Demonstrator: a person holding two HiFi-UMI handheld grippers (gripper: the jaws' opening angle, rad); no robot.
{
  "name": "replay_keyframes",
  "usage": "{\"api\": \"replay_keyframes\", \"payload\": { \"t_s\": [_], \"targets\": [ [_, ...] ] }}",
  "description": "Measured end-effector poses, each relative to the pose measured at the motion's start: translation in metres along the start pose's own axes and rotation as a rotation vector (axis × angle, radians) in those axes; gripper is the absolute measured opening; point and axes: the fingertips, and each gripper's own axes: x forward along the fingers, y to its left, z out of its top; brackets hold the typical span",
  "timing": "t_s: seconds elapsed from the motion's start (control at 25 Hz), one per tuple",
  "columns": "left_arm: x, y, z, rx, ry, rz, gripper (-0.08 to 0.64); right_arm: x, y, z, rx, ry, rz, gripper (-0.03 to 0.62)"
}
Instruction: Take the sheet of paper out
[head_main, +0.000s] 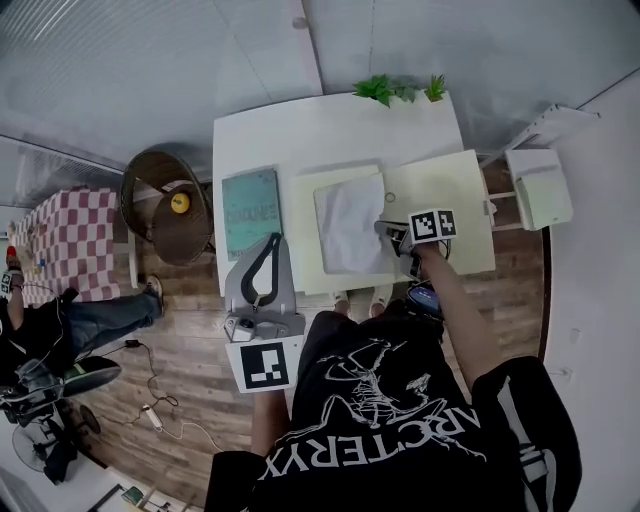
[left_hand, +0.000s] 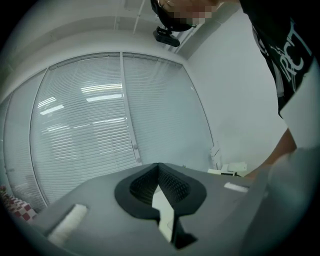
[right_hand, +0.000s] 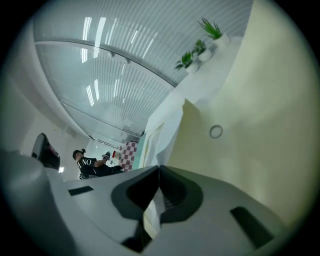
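A cream folder (head_main: 450, 190) lies open on the white table (head_main: 300, 130). A white sheet of paper (head_main: 350, 222) rests on its left half. My right gripper (head_main: 392, 230) sits at the sheet's right edge, near the folder's fold. In the right gripper view its jaws (right_hand: 159, 167) are shut, and the sheet (right_hand: 167, 132) rises from their tip, curled up off the cream folder (right_hand: 250, 125). My left gripper (head_main: 275, 238) hangs at the table's near edge, left of the folder. Its jaws (left_hand: 158, 165) are shut with nothing between them, pointing at the window blinds.
A teal book (head_main: 250, 212) lies left of the folder. Small potted plants (head_main: 385, 90) stand at the table's far edge. A wicker chair (head_main: 165, 205) stands to the left and a white stand (head_main: 540, 185) to the right. A person (head_main: 60, 320) sits far left.
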Motion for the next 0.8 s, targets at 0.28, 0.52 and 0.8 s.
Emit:
{"api": "replay_keyframes", "payload": {
  "t_s": [0.28, 0.52, 0.8],
  "targets": [
    [0.02, -0.009, 0.014, -0.014, -0.052, -0.062, 0.011, -0.091, 0.057, 0.036, -0.234, -0.173, -0.056, 0.014],
    [0.029, -0.015, 0.022, -0.018, -0.09, -0.086, 0.011, -0.141, 0.136, 0.073, -0.439, -0.339, 0.0, 0.014],
    [0.032, -0.016, 0.029, -0.018, -0.118, -0.088, 0.011, -0.176, 0.234, 0.095, -0.85, -0.585, -0.037, 0.014]
  ]
}}
